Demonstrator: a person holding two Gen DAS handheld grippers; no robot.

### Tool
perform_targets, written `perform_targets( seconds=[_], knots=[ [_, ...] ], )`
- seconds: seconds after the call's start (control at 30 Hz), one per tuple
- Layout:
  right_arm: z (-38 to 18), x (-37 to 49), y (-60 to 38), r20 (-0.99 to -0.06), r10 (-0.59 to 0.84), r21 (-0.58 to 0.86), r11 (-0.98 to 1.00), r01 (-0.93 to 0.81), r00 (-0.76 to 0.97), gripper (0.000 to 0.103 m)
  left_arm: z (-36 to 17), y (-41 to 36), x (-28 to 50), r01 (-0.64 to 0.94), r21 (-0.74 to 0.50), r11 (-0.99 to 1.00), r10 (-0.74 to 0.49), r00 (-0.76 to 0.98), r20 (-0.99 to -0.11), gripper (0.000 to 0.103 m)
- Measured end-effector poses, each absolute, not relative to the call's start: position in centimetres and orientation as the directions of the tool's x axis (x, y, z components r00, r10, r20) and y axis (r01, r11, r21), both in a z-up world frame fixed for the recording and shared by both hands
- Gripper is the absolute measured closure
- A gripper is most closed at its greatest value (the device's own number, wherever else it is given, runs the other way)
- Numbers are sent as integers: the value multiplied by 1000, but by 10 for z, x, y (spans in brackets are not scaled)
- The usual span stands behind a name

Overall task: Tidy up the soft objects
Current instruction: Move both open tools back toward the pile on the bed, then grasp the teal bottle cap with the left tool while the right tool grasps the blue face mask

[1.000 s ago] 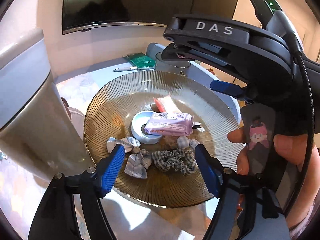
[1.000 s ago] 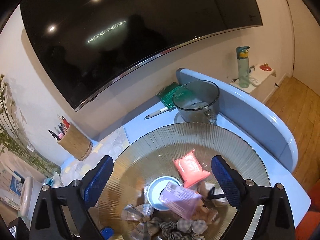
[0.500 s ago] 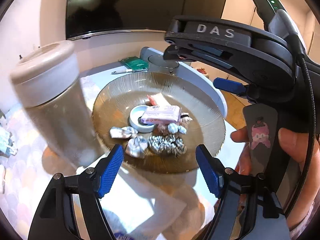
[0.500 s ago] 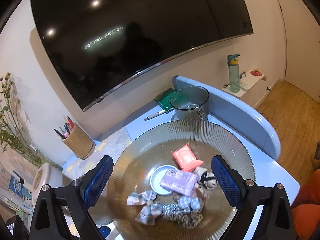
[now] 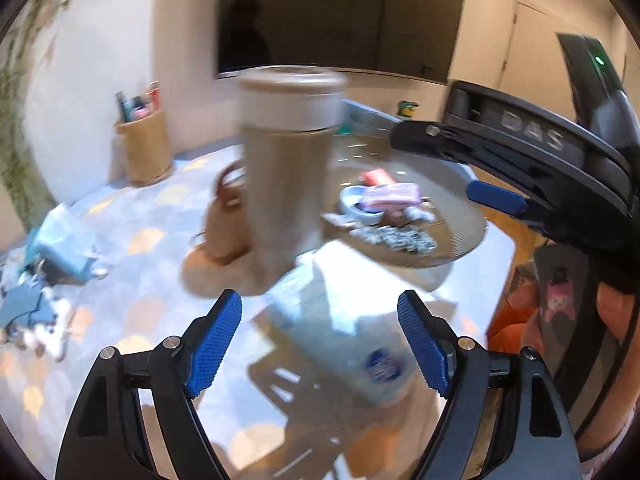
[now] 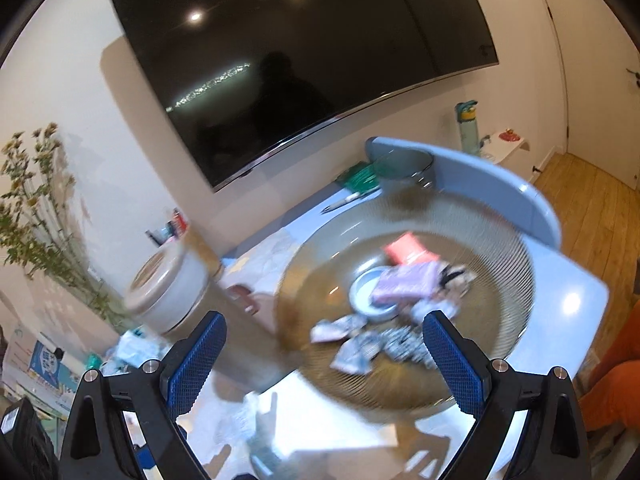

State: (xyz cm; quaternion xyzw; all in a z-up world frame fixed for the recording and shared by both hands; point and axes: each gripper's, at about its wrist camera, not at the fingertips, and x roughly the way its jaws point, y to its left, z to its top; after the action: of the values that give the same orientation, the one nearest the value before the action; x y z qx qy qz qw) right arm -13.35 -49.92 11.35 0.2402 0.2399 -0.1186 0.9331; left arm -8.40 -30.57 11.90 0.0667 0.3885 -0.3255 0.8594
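Apparently most of the sorting is behind us: the soft things lie gathered in the ribbed glass dish (image 6: 508,280), and neither tool carries anything. The left gripper (image 5: 320,340) hangs with its blue pads spread wide over a blurred white package (image 5: 340,320) on the table (image 5: 132,312), well back from the dish. The right gripper (image 6: 324,354) is just as empty, its jaws parted, poised over the near rim of the dish.

In the dish sit a lilac packet (image 6: 406,282) propped on a small round blue-grey tin (image 6: 370,294), a coral-pink pouch (image 6: 408,250) behind them, a black-and-white scrunchie (image 6: 396,340) toward the front, and pale checked fabric bows (image 6: 348,342) beside it, all touching or nearly so in one loose heap near the middle. The fabric pieces look limp and crumpled, the packets puffy, so I judge they would give under the pads rather than slip.

What is left is hard to name (both views are smeared by motion). Some pale blue and white items (image 5: 60,252) lie scattered on the far left of the table, beside a tall beige lidded tumbler (image 5: 288,176) and a pen holder (image 5: 144,148); whether they are soft things for the dish, I cannot tell. If they are, they are the remaining work.
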Motion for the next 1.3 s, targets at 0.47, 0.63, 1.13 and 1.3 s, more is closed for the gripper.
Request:
perform_targets(
  seconds=[0.47, 0.63, 1.13, 1.3],
  knots=[
    [99, -87, -361, -493, 89, 416, 898, 144, 866, 4, 99, -142, -16, 394, -120, 911, -351, 588, -729, 24],
    [93, -55, -316, -503, 152, 385, 921, 63, 851, 4, 101, -75, 15, 254, -117, 960, -262, 666, -698, 24],
    [43, 54, -229, -522, 328, 406, 907, -109, 788, 4, 81, 59, 108, -18, -271, 962, -181, 703, -688, 24],
    [37, 86, -224, -488, 335, 454, 886, -94, 806, 4, 80, 73, 139, -59, -299, 952, -168, 717, -676, 24]
  ],
)
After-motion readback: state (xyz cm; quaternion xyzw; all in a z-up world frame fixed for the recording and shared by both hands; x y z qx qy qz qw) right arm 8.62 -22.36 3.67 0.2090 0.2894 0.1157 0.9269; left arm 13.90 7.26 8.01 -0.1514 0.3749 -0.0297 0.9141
